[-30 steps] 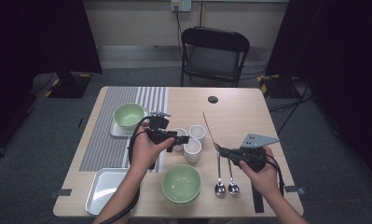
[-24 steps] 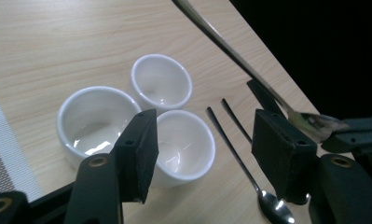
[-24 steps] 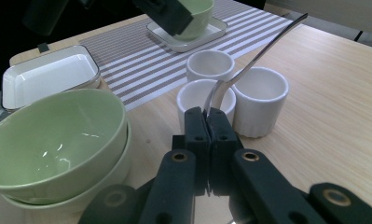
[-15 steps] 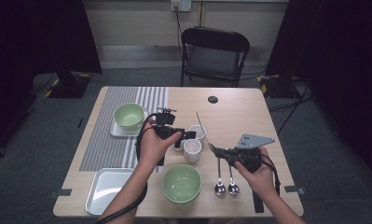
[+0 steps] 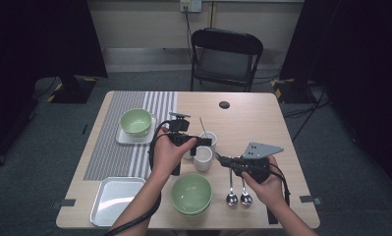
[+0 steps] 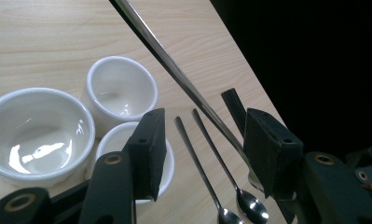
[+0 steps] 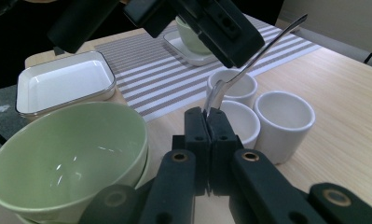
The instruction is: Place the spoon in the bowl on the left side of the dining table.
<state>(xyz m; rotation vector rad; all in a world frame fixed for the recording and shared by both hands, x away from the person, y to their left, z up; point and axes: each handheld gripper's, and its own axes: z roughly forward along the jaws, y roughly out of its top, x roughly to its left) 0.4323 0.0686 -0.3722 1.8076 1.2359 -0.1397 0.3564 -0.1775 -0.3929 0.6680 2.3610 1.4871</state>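
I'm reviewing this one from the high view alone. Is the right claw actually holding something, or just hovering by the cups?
Observer: Holding. In the right gripper view the right claw is shut on the broad end of a spoon, and the handle slants up and away.
Operator: Has the left claw gripped that handle?
Observer: Not yet. In the left gripper view the left claw has just been closing its jaws. The handle runs between them, close to one jaw, with a clear gap to the other.
Operator: Anything in the white cups?
Observer: No. The white cups look empty wherever their insides show.
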